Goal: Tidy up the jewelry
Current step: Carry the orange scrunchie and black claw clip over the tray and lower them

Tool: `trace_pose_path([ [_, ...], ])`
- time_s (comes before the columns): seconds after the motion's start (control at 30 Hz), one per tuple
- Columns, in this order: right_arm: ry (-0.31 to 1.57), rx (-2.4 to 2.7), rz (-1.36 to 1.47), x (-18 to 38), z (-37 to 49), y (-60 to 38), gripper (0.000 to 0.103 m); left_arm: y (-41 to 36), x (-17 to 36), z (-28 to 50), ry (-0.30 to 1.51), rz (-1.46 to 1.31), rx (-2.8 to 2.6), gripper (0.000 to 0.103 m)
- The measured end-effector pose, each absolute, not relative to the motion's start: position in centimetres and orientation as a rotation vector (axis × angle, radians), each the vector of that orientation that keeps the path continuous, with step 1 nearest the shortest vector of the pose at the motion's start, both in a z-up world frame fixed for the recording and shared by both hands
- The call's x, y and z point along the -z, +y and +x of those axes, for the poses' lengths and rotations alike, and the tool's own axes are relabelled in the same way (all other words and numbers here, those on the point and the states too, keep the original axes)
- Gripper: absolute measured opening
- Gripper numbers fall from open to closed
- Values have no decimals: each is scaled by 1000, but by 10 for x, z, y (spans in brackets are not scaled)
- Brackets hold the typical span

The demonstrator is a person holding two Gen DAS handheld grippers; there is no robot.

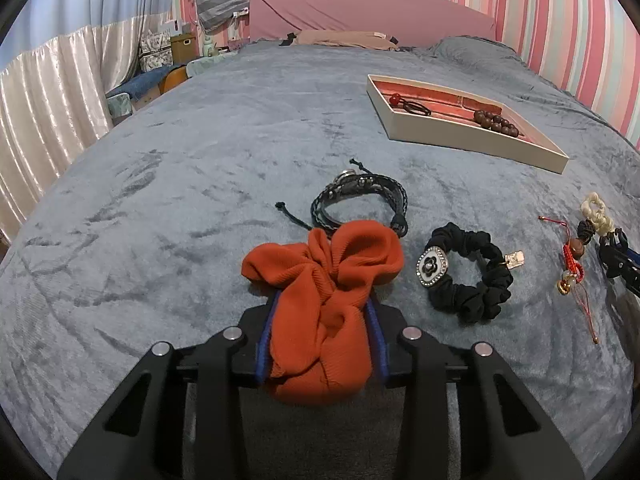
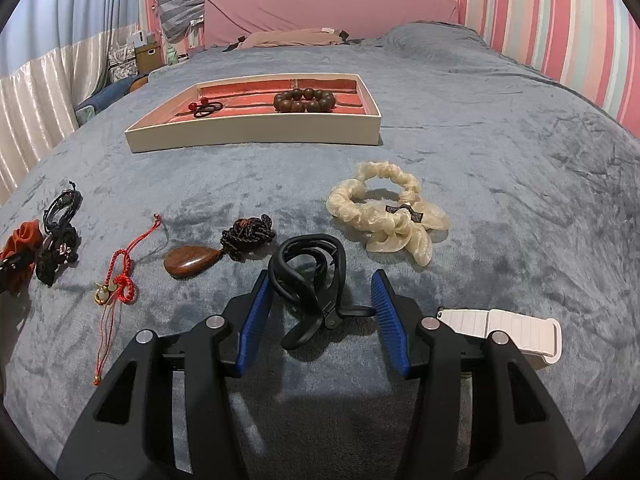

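Note:
My left gripper is shut on an orange fabric scrunchie, its blue pads pressed into the cloth just above the grey bedspread. My right gripper is open, with a black hair claw clip lying between its pads. The cream tray with a red lining sits further up the bed, also in the left wrist view, and holds a wooden bead bracelet and a red-bead hair tie.
On the bedspread lie a black braided bracelet, a black scrunchie with a flower charm, a red cord charm, a brown stone pendant, a cream scrunchie and a white strap. Striped wall on the right, curtain on the left.

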State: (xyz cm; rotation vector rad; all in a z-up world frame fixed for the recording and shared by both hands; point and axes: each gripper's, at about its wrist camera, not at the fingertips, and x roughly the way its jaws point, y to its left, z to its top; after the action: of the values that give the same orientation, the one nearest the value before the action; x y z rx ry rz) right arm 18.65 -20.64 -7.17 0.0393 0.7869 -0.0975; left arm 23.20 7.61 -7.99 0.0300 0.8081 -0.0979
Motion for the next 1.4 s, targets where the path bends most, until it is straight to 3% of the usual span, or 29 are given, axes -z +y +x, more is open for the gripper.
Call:
trace_pose_path([
  [0.43,777,89,41,69,185,-206,51,74,78,229,803,39,85,36],
  [0.87,731,59,64,47,194,-208,51,50,41,232,727,60,93,34],
  [1.4,674,50,59,7,279,-210,51,-23,0,317,677,81,159,34],
])
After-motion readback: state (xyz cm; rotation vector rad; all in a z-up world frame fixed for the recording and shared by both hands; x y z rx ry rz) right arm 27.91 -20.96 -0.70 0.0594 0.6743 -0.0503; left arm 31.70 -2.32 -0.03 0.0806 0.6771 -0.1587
